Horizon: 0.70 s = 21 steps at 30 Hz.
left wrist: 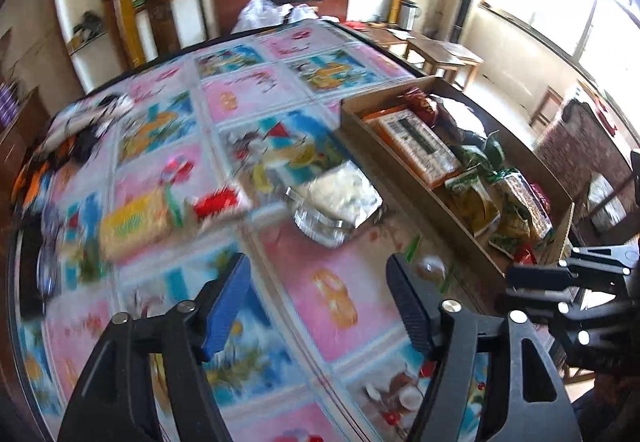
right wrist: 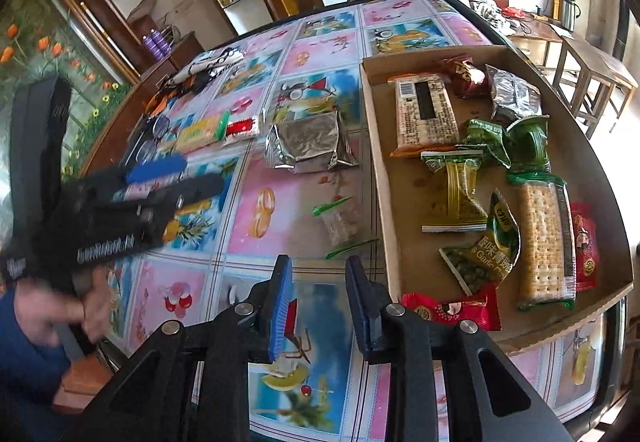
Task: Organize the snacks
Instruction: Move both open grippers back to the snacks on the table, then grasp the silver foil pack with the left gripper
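Left gripper [left wrist: 316, 306] open, cardboard tray [right wrist: 376, 146] wall beside (tablecloth [right wrist: 256, 218] bare)

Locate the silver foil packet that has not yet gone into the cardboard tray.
In the right wrist view, the silver foil packet lies on the tablecloth, left of the cardboard tray, right of the small red snack.

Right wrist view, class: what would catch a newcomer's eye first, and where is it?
First, the cardboard tray on the right, crowded with snack packets, among them a long cracker pack near its right wall. Left of the tray, a silver foil pouch lies alone on the bright pictured tablecloth. The left tool hangs over the table's left side.
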{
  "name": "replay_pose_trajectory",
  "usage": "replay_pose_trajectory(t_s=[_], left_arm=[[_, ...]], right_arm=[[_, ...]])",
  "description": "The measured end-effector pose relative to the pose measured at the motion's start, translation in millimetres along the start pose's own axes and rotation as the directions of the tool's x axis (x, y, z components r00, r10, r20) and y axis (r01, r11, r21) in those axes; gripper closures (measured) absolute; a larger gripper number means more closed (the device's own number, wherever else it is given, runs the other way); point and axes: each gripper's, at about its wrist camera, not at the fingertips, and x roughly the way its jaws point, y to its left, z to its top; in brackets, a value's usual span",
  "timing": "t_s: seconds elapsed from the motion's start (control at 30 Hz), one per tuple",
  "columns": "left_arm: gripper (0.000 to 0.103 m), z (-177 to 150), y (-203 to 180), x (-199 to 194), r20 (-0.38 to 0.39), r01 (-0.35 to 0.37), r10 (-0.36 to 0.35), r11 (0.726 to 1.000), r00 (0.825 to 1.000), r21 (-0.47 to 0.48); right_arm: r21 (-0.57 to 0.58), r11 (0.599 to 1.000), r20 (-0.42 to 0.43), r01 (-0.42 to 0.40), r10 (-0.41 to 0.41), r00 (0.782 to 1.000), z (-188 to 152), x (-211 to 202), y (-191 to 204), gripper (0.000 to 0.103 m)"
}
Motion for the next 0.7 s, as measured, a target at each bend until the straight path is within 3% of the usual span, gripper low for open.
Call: replay_pose_trajectory(t_s=[0.23,0.4,0.57,0.7], left_arm=[[0.028,43.6,-6.8,41.4,-0.023,0.108,-0.107,0.993,0.994,0.054],[0.028,66.7,-9.6,85.6,-0.076,0.121,-0.115,0.990,0.990,0.069],[0.028,66.3,-2.7,115.5,-0.158,0.191,-0.186,0.981,0.970,0.015],[0.028,56.4,-9.7,114.6,-0.178,0.220,-0.208,0.974,0.962,0.048]], right_arm=[[0.020,0.999,0.012,0.034,-0.035,0.999,-8.9,-14.4,-18.7,0.073],[0.058,0.995,0.025,0.078,-0.079,0.997,-19.5,-30.9,-40.5,0.071],[0.115,0.987,0.021,0.110,-0.113,0.993,-31.0,-41.0,-61.5,0.071],[0.146,0.981,0.024,0.124,-0.129,0.991,-35.4,-46.5,-72.1,0.071]])
